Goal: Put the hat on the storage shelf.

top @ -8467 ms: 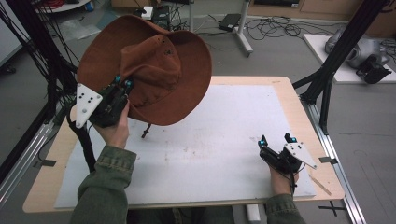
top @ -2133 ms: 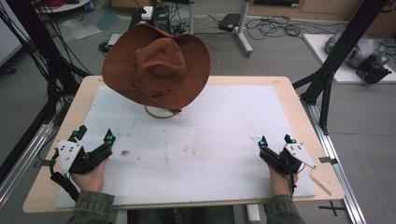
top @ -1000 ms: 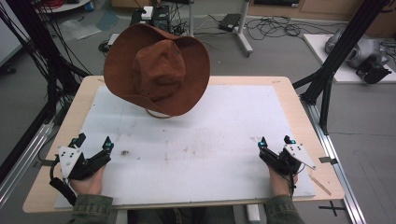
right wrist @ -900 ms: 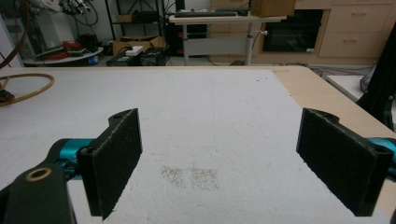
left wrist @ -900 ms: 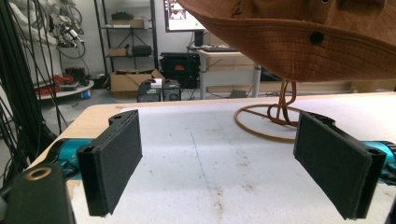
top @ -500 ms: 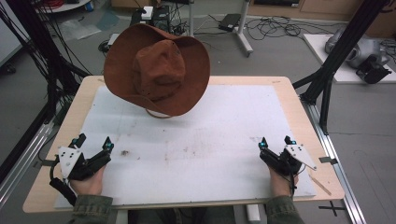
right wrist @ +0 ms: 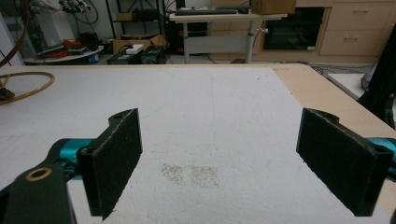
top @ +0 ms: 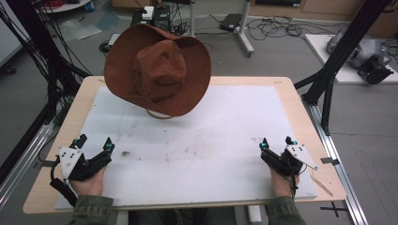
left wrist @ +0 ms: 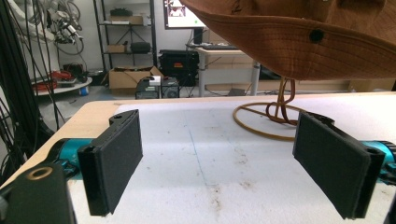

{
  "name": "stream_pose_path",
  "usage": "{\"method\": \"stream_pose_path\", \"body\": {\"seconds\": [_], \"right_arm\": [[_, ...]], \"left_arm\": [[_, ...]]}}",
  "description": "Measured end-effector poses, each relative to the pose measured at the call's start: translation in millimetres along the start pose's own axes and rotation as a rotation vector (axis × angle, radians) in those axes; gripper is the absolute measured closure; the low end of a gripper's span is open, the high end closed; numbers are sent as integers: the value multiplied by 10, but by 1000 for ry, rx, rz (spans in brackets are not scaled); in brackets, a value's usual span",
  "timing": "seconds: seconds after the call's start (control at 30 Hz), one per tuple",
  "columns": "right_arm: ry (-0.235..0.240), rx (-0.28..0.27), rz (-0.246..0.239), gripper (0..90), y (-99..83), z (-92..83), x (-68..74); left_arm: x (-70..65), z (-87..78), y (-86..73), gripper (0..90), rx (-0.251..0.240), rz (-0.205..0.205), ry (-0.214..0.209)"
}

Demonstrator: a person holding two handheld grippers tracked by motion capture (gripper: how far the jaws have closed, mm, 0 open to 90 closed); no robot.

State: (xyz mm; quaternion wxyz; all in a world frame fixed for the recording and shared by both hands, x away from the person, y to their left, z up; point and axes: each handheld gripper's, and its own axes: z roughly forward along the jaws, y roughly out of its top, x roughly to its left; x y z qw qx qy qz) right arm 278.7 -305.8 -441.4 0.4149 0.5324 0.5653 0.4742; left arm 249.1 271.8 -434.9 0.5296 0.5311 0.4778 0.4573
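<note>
The brown hat [top: 158,75] sits raised above the far left part of the white board [top: 234,126], apparently perched on a stand whose wire ring base [left wrist: 261,122] lies on the board beneath it; the support itself is hidden under the brim, so how securely it carries the hat cannot be told. The left gripper [top: 92,145] rests at the near left corner with its jaws spread wide and nothing between them; the right gripper [top: 276,143] rests at the near right edge, likewise released and empty; both are well apart from the hat. The likeliest trouble, as I judge it, is the hat sliding or tipping off its perch, since it hangs tilted and its wide brim overhangs the ring on every side; a knock to the table [top: 84,101] could also shift the ring. The hat's crown faces up and toward the person, the underside away; its long axis, brim edge to brim edge, runs roughly left to right across the board, with the near brim dipping lowest.
</note>
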Motion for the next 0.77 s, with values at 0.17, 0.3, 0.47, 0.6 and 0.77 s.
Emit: {"method": "stream_pose_path", "body": {"seconds": [0.17, 0.3, 0.47, 0.6, 0.77], "right_arm": [[0, 1, 0, 135, 1, -1, 0], [3, 2, 3, 135, -1, 4, 4], [-1, 5, 0, 135, -5, 9, 5], [0, 4, 0, 135, -5, 9, 6], [-1, 6, 3, 135, -6, 11, 11]], "left_arm": [[-2, 2, 0, 160, 0, -2, -5], [1, 5, -2, 161, 1, -3, -6], [2, 9, -4, 161, 5, -4, -9], [2, 10, -4, 161, 5, -4, -10], [5, 12, -4, 161, 5, -4, -10]]}}
